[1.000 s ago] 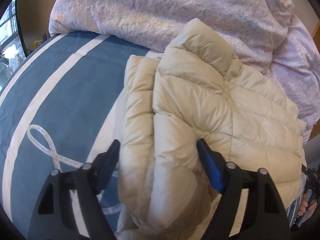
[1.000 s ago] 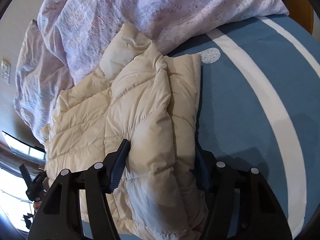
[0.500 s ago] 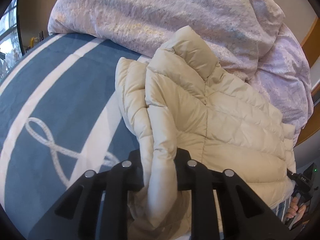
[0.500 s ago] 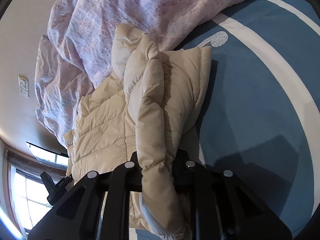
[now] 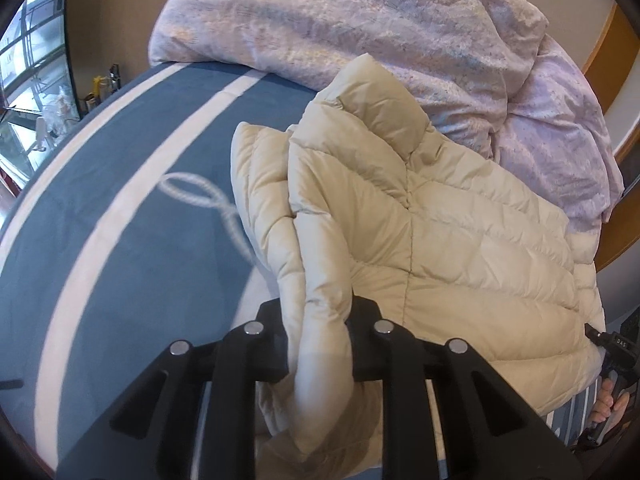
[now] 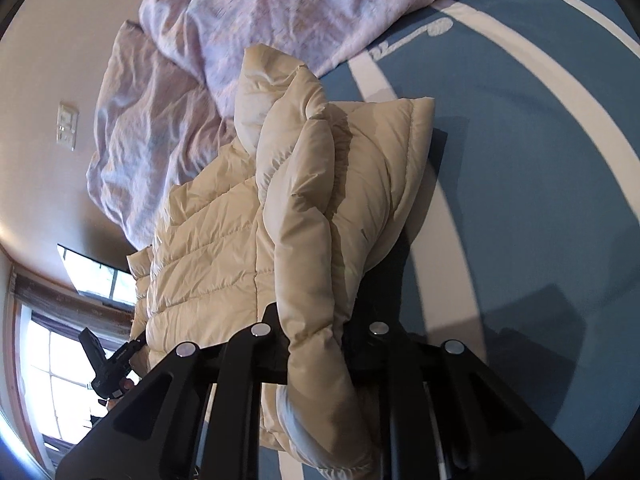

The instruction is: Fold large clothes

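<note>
Cream puffer jacket [image 5: 460, 248] lies on the bed w/ blue-and-white striped cover [image 5: 132, 248], its far edge against a crumpled lilac duvet [image 5: 360, 28]. Left gripper [image 5: 320, 344] has just been closing; jaws now clenched on a thick fold of the jacket's near edge, fabric bunched up between them. Right gripper [image 6: 318, 340] likewise just closed, jaws pinching another raised ridge of the jacket [image 6: 304, 216]. Each gripper shows small at the jacket's far corner in the other's view.
</note>
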Tool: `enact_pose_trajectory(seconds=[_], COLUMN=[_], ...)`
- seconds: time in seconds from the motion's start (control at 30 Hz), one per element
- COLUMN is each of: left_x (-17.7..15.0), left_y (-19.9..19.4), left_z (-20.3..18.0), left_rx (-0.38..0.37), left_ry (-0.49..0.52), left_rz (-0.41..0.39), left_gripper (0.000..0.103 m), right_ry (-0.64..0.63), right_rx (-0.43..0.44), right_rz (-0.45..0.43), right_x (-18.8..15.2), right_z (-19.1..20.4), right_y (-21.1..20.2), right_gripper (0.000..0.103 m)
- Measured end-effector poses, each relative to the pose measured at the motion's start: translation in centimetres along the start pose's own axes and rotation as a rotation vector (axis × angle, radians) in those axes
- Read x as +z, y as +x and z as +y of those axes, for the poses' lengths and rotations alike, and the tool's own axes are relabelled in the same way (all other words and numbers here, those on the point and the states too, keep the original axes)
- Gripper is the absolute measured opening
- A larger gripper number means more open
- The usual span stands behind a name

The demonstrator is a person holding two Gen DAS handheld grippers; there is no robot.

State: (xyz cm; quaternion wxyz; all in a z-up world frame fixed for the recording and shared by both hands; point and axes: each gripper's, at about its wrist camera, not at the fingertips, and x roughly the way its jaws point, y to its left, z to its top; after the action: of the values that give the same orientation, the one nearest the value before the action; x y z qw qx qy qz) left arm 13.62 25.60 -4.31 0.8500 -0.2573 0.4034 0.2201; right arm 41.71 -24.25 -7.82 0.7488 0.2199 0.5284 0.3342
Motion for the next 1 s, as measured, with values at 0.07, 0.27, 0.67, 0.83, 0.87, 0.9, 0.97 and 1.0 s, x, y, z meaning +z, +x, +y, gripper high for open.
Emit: enact_pose_trajectory(seconds=[0.07, 0.27, 0.67, 0.83, 0.87, 0.9, 0.97, 1.0], left_x=[-0.7, -1.9, -2.0, -1.7, -1.7, -1.7, -1.7, -1.7], left_y=[-0.8, -1.8, -1.2, -0.6, -0.5, -0.3, 0.0, 0.0], left_z=[0.9, 2.5, 3.3, 3.9, 4.0, 4.1, 4.2, 4.3], left_rx=[-0.001, -0.016, 0.01, -0.038, -0.044, -0.051, -0.057, -0.061], left_ry=[-0.008, -0.021, -0.049, -0.105, -0.113, -0.122, -0.136, -0.142], left_rz=[0.0, 0.004, 0.026, 0.055, 0.059, 0.064, 0.069, 0.07], left_gripper=[0.02, 0.021, 0.072, 0.08, 0.08, 0.08, 0.08, 0.08], right_ry=[-0.006, -0.012, -0.248, -0.416, -0.461, -0.506, -0.57, -0.591], right_rx=[-0.001, -0.016, -0.455, -0.38, -0.361, -0.346, -0.33, -0.329], right_rz=[0.005, 0.001, -0.248, -0.24, -0.222, -0.201, -0.173, -0.167], right_x=[-0.8, -2.6, -3.2, -5.7, -6.7, -7.7, -9.2, -9.6], right_z=[0.3, 0.6, 7.7, 13.1, 14.2, 15.3, 16.9, 17.6], right_y=[0.0, -0.3, -3.8, -1.9, -0.9, 0.3, 2.2, 2.9], right_gripper=[0.016, 0.016, 0.06, 0.06, 0.059, 0.059, 0.059, 0.058])
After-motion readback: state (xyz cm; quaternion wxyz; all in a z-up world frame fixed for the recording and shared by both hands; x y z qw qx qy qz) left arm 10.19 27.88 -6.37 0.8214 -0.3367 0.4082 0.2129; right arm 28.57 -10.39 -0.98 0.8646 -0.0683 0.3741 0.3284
